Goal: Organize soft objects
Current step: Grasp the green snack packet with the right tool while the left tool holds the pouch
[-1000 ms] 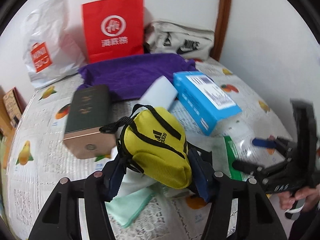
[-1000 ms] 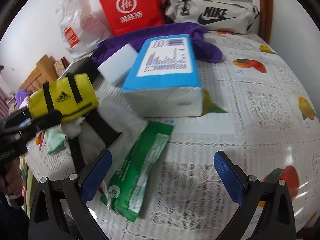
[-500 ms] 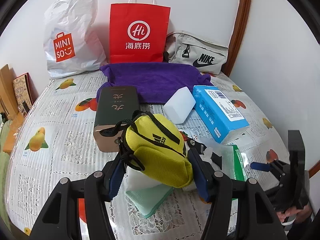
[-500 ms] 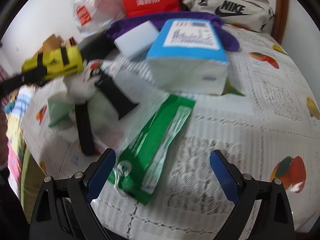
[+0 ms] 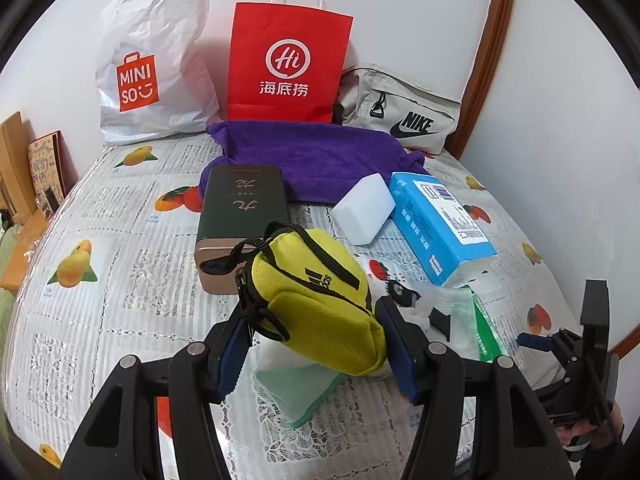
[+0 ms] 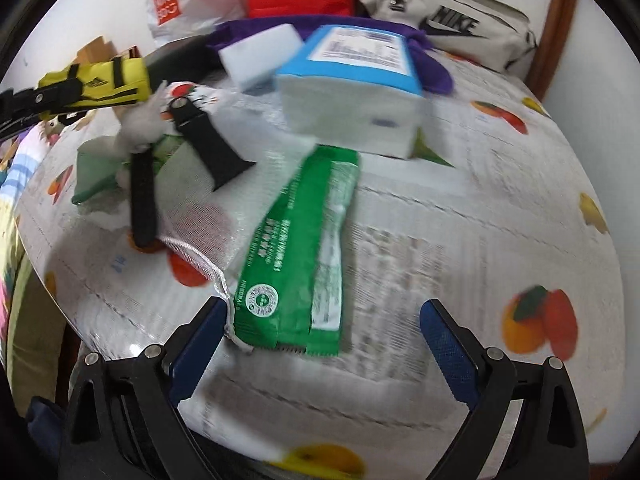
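Our left tool clamps the soft yellow fabric pouch across its squashy middle, while our right tool hangs apart, empty.

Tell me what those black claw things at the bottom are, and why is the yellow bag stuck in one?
Those claws are grabbing tools. A person holds one in each hand, and each has a camera looking along its two fingers. That gives two pictures, one from each tool.

The left gripper is squeezing the yellow pouch and holds it up above the table. The right gripper is open and empty, just above a green packet.

Also on the table: a blue tissue pack, a white sponge, a dark box, a purple towel and a light green cloth. Bags stand along the wall.
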### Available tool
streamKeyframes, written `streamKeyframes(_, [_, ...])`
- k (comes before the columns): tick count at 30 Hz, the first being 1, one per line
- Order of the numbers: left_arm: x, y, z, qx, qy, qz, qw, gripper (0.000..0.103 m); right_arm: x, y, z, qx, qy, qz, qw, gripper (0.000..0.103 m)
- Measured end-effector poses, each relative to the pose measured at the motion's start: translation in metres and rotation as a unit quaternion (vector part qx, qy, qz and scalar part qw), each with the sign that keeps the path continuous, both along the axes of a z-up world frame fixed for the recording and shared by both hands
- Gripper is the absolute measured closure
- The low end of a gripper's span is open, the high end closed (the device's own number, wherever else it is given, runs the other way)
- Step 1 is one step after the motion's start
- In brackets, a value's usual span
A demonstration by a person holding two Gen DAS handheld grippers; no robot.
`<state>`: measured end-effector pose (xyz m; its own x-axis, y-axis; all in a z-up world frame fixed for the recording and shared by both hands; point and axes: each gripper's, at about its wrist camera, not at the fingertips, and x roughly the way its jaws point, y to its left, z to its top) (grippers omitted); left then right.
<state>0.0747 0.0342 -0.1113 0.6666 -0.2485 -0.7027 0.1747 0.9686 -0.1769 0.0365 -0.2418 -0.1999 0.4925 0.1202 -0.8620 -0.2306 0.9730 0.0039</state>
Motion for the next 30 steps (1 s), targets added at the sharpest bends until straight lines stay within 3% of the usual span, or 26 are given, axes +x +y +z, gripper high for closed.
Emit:
streamKeyframes(9, [0.004,0.002,-0.002,0.001,0.007,0.005,1.0,0.044,0.017,-0.011,0.015,0.054,-0.021,-0.001,0.998,0.008])
streamKeyframes(15, [0.005,0.002,-0.004,0.002,0.01,0.007,0.9999,0.044,0.032,-0.001,0.003,0.006,-0.018,0.001,1.0,0.012])
streamKeyframes(24, [0.009,0.005,-0.005,-0.003,0.015,0.013,0.9998,0.044,0.033,0.017,0.0,0.0,-0.041,0.013,0.999,0.015])
streamKeyframes(27, [0.009,0.009,-0.006,-0.01,0.011,0.013,0.9998,0.044,0.034,0.016,0.003,0.003,-0.054,0.01,0.998,0.035])
streamKeyframes(29, [0.008,0.01,-0.005,-0.012,0.005,0.011,0.9999,0.045,0.036,0.014,0.006,0.005,-0.057,0.008,0.998,0.06])
streamKeyframes(30, [0.007,0.01,-0.004,-0.011,0.002,0.008,0.9999,0.046,0.037,0.012,0.007,0.008,-0.054,0.003,0.999,0.062])
